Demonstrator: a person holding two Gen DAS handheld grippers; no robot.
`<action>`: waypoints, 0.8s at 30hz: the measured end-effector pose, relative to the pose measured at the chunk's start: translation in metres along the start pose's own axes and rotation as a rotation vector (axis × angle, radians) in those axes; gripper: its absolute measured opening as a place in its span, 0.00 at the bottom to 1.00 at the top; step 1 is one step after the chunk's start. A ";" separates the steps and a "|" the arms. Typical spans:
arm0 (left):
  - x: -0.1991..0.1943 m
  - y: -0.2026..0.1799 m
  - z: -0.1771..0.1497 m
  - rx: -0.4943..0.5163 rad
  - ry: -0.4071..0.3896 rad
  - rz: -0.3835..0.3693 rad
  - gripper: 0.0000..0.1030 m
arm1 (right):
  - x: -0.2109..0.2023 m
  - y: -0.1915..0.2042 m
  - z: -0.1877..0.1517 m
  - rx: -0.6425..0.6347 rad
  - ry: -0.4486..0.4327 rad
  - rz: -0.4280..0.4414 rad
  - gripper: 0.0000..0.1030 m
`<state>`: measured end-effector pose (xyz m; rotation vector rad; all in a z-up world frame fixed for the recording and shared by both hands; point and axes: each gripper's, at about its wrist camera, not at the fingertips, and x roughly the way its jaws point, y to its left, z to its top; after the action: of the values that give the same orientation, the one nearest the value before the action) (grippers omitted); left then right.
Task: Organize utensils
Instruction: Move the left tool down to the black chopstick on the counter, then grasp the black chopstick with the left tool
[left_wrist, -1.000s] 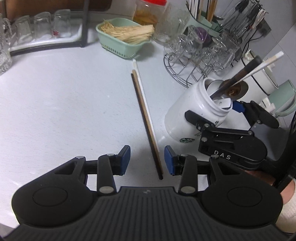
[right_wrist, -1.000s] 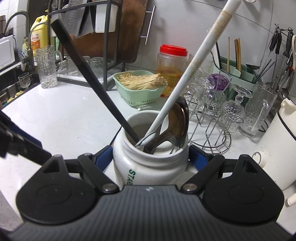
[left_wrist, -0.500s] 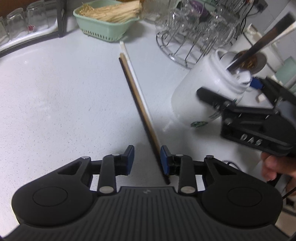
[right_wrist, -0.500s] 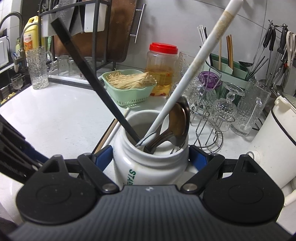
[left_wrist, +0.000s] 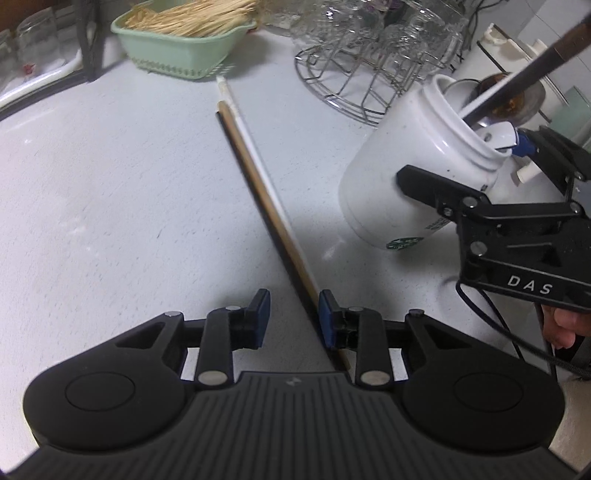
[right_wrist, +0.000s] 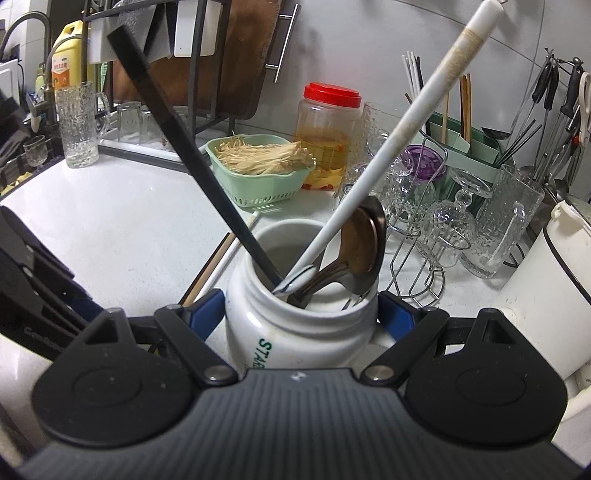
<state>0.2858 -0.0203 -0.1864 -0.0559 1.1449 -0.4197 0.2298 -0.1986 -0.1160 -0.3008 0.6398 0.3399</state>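
Left gripper (left_wrist: 291, 314) fingers parted, right gripper (right_wrist: 301, 306) fingers clamped

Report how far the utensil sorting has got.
Done: a black stick, a white stick and spoons already stand in the white jar, which the right tool grips. In hand: the left tool is open around the chopsticks lying on the counter. Left: grip them and jar them.

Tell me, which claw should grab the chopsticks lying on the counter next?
Probably the left claw: it is open with the chopsticks running between its fingers. The right claw is busy, shut on the white jar.
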 end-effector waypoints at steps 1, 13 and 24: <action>0.001 -0.002 0.000 0.012 -0.003 0.007 0.33 | 0.001 0.000 0.000 -0.004 0.001 0.000 0.89; -0.001 -0.011 -0.010 0.044 -0.007 0.118 0.33 | 0.003 0.000 0.000 -0.029 -0.005 0.004 0.89; 0.001 -0.021 -0.011 0.065 -0.007 0.121 0.33 | 0.002 -0.001 0.000 -0.034 -0.007 0.009 0.89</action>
<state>0.2705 -0.0384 -0.1864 0.0682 1.1205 -0.3486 0.2318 -0.1988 -0.1174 -0.3293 0.6287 0.3603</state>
